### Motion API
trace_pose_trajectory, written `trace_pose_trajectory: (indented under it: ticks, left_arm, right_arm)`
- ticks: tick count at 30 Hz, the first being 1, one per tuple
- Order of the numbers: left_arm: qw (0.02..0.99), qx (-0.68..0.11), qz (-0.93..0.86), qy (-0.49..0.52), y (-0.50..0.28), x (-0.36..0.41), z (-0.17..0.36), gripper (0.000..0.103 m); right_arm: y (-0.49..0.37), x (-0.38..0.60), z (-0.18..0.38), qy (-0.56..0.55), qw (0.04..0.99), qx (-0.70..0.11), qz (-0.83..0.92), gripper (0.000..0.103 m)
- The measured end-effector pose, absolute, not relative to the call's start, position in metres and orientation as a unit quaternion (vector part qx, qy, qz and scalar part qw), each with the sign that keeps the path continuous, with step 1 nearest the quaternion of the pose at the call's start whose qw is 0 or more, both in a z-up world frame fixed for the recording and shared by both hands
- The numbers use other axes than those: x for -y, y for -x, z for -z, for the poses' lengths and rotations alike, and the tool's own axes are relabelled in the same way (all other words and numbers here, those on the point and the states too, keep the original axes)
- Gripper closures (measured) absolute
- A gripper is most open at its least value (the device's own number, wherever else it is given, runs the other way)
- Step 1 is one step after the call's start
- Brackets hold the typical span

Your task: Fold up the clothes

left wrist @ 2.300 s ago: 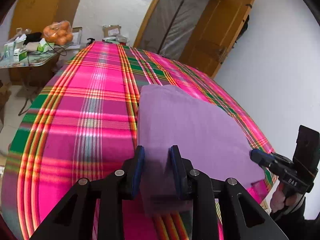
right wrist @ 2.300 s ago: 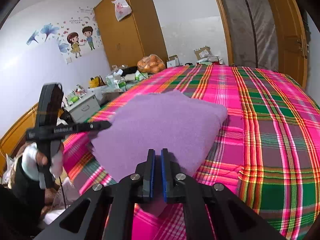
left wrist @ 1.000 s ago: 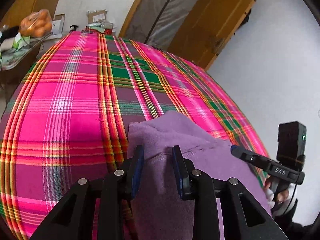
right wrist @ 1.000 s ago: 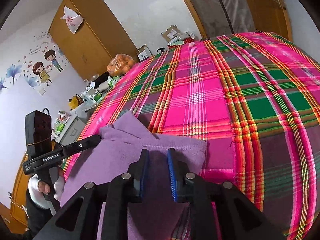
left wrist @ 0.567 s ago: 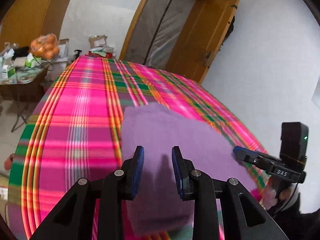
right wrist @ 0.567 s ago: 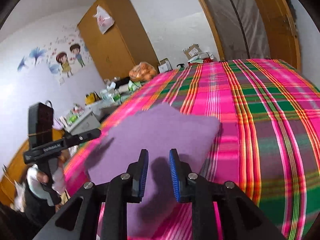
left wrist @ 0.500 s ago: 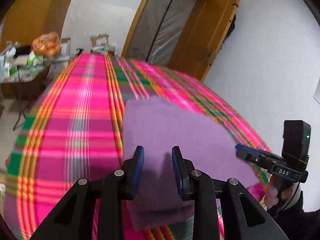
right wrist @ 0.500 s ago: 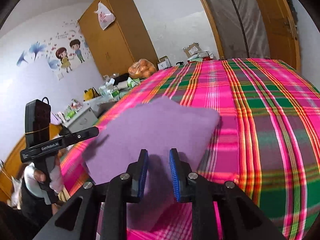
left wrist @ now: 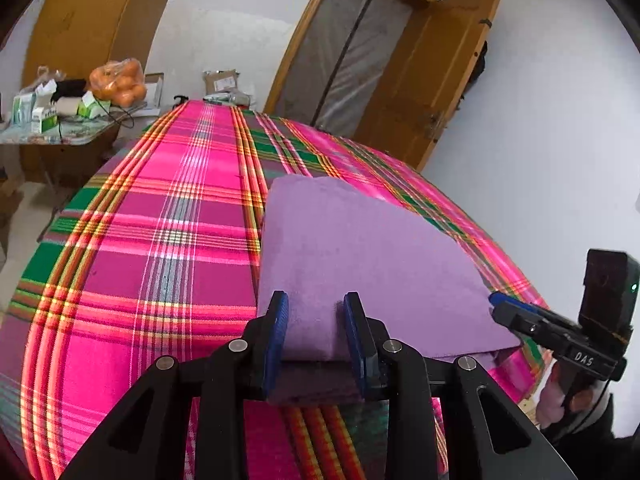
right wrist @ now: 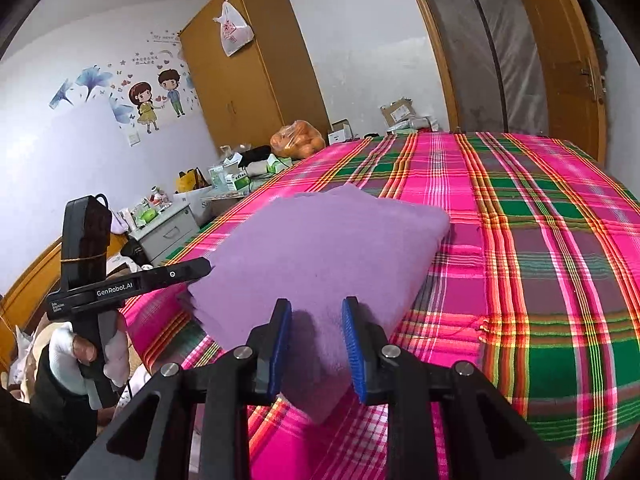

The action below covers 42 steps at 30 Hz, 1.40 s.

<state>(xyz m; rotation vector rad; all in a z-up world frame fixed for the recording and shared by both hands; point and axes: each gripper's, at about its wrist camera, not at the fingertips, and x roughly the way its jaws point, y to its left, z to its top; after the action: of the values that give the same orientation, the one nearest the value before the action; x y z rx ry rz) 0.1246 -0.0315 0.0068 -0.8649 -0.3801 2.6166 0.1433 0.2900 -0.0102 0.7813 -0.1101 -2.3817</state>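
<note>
Left wrist view: a folded purple garment (left wrist: pixel 360 256) lies flat on a bed with a pink plaid bedspread (left wrist: pixel 160 240), near its front edge. The left claw (left wrist: pixel 316 344) is spread apart, its blue pads either side of the garment's near edge, gripping nothing. The right claw (right wrist: pixel 316 348) is likewise spread over the opposite near corner. Whether the pads touch the cloth is hard to tell. A second ago the garment was bunched and lifted; now it lies smooth.
</note>
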Motion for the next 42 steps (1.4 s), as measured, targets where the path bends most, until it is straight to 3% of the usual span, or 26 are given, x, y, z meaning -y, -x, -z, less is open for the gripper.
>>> trace_pose_trajectory:
  ticks: [10, 18, 32, 42]
  left_arm:
    - [0.174, 0.146, -0.934, 0.277, -0.134, 0.032, 0.001, 0.074]
    - [0.168, 0.145, -0.934, 0.280, -0.135, 0.031, -0.001, 0.073]
    - [0.161, 0.142, -0.938, 0.272, -0.140, 0.027, 0.002, 0.073]
    - [0.177, 0.144, -0.935, 0.270, -0.145, 0.035, 0.002, 0.073]
  right_arm:
    - [-0.148, -0.286, 0.014, -0.272, 0.302, 0.007, 0.914, 0.076]
    - [-0.145, -0.290, 0.015, -0.277, 0.304, 0.037, 0.911, 0.075]
    - [-0.150, -0.281, 0.014, -0.274, 0.298, 0.027, 0.914, 0.060]
    - [-0.136, -0.314, 0.008, -0.312, 0.287, 0.107, 0.899, 0.059]
